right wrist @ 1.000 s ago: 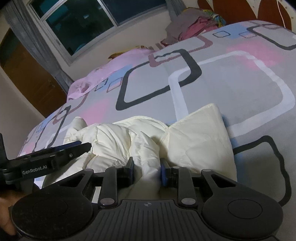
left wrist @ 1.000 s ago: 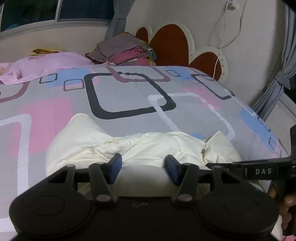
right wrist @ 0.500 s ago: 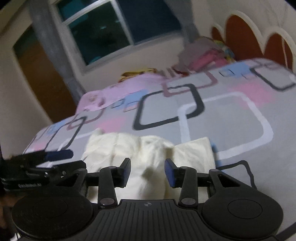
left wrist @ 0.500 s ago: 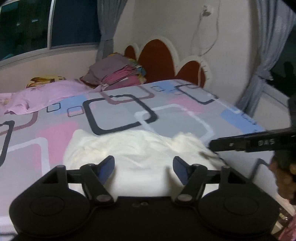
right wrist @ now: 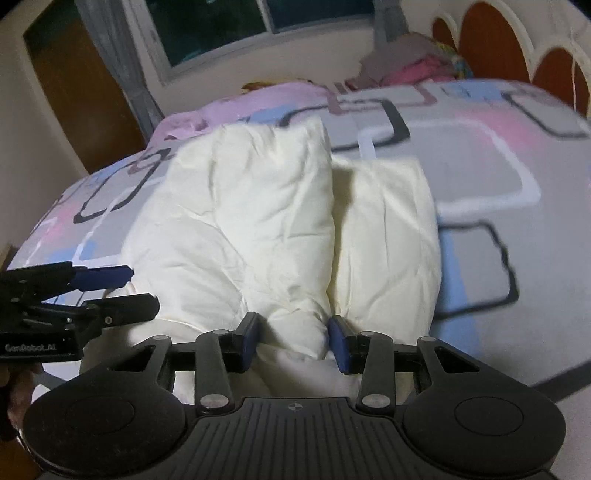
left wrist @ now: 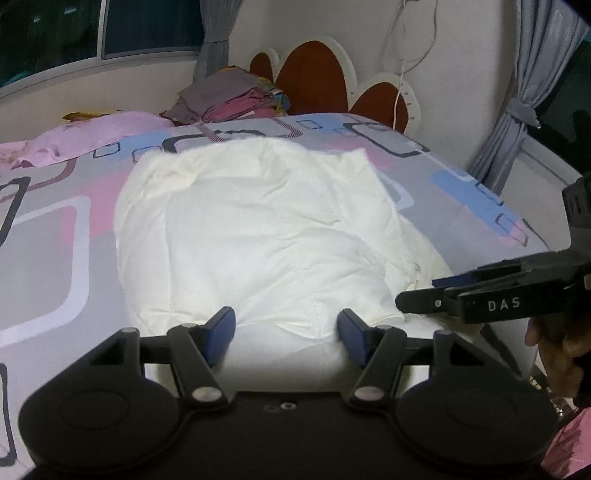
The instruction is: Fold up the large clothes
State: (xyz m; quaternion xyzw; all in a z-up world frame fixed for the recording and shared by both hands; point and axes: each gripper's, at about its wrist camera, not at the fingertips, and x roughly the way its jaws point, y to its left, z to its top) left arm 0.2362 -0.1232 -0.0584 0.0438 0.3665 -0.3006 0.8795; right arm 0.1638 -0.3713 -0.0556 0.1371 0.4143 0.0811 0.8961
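Bedsheet [left wrist: 44, 236] space is pretty generous on both sides of the cream puffy garment [left wrist: 266, 236], which sits spread on the bed with its far edge reaching toward the headboard [left wrist: 314, 81] end and its near edge hanging right at the claws. Grey, pink and blue squares pattern shows all around it.

Left claw [left wrist: 286, 332] is spread wide, pads on either side of the garment's near hem, not pinching anything as far as I can see. Right claw [right wrist: 293, 341] is partly spread with a bunched fold of the garment sitting between its pads; can't tell if they actually touch it.

Folded clothes pile [left wrist: 229, 98] sits by the headboard, pink blanket [left wrist: 85, 134] near the dark window [right wrist: 221, 26], grey curtain [left wrist: 517, 110] on the right, wooden door [right wrist: 74, 88] on the left.
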